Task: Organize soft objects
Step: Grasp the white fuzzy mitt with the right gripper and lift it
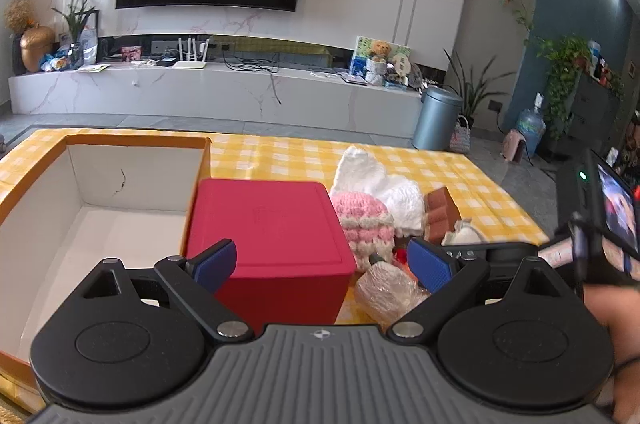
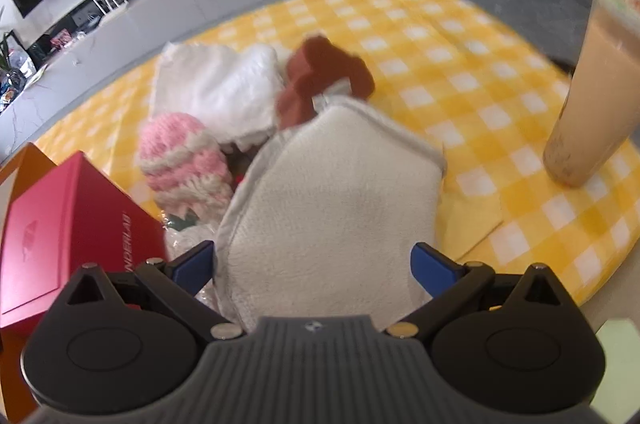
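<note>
Yellow-and-white checked cloth covers a table (image 2: 460,35) where a heap of soft things lies beside a square red lidded box (image 1: 268,236).

Motion blur softens the right wrist view, and the items low in the heap, a crinkled clear plastic wrap (image 1: 384,288) and something red behind it, are too hidden to identify. Only the left wrist view shows the open white-lined cardboard box with orange rim (image 1: 120,183) left of the red box; only the right shows a tall beige cup (image 2: 592,95), cut off at the top. Left gripper (image 1: 320,264): jaws wide apart, empty, over the red box's near edge. Right gripper (image 2: 316,268): jaws wide, straddling a cream fleece pad (image 2: 332,191) without closing on it. A pink-and-white crocheted hat (image 2: 180,159), white folded cloth (image 2: 216,83) and brown plush piece (image 2: 324,63) lie just beyond.
</note>
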Demonstrator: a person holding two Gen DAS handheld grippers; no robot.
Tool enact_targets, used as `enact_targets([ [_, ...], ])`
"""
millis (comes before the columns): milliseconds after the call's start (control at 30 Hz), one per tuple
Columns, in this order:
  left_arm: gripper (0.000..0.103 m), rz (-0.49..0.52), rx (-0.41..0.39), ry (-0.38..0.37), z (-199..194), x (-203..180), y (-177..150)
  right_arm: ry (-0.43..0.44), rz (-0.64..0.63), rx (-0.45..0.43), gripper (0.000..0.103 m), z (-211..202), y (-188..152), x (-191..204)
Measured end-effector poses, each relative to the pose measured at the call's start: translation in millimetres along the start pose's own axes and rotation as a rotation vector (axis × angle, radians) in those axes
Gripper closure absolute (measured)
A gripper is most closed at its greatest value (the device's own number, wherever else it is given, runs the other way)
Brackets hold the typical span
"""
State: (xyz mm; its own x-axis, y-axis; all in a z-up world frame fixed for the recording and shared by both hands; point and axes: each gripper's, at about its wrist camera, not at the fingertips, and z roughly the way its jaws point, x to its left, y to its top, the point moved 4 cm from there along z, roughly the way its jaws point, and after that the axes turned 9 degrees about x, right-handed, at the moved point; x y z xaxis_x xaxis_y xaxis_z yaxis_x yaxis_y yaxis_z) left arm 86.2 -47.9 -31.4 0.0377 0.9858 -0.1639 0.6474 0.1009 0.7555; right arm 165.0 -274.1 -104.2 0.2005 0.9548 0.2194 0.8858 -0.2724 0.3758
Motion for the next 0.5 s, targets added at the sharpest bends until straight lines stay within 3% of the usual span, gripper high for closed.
enact_targets([
  [133,0.0,-0.011,0.013,-0.009,-1,4,-6,0.044,0.039,0.036,0.004,8,0,-8],
  [233,0.0,-0.02,0.015,-0.013,-4,8,-9,0.092,0.066,0.045,0.019,6,0,-12],
  [300,0.0,-0.022,0.01,-0.01,-7,11,-10,0.091,0.074,0.056,0.024,5,-1,-15],
  [500,0.0,-0.049,0.011,-0.001,-12,17,-9,0.078,0.106,0.068,0.054,4,-4,-30],
])
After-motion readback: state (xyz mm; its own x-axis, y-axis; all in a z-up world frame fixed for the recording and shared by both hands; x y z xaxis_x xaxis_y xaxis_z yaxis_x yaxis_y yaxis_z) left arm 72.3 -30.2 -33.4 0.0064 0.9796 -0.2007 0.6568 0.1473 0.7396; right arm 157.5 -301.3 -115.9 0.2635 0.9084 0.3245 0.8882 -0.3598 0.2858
